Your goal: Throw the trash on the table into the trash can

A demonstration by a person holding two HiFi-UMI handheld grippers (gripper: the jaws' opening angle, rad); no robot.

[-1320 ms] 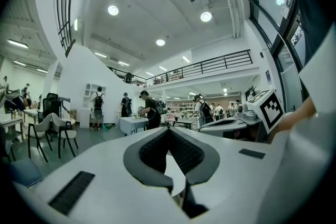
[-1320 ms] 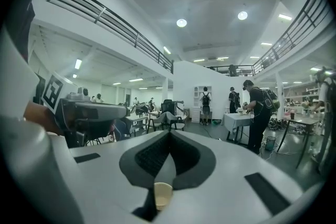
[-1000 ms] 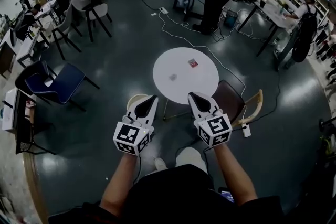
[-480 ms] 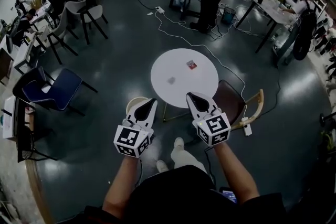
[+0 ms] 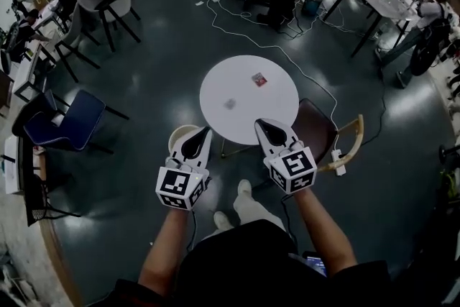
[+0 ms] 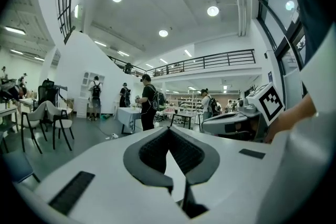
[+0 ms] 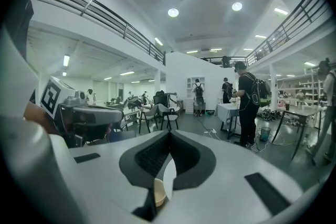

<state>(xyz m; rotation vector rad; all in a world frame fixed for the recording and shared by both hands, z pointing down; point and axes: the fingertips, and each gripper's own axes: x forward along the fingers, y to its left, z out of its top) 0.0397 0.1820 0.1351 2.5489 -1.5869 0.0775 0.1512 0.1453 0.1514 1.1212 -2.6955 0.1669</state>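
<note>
White table (image 5: 215,83) holds trash (image 5: 259,79); left gripper (image 5: 196,146) and right gripper (image 5: 271,134) (jaws pressed together, empty) aim there, likely for approach.

Table (image 5: 215,91): round white top, open to reach from above and along its near edge. Trash can (image 5: 177,134): open mouth, just beside table's near-left edge. Brown chair (image 5: 316,131): crowds near-right edge. Cable (image 5: 277,48): trails across floor beyond.
</note>
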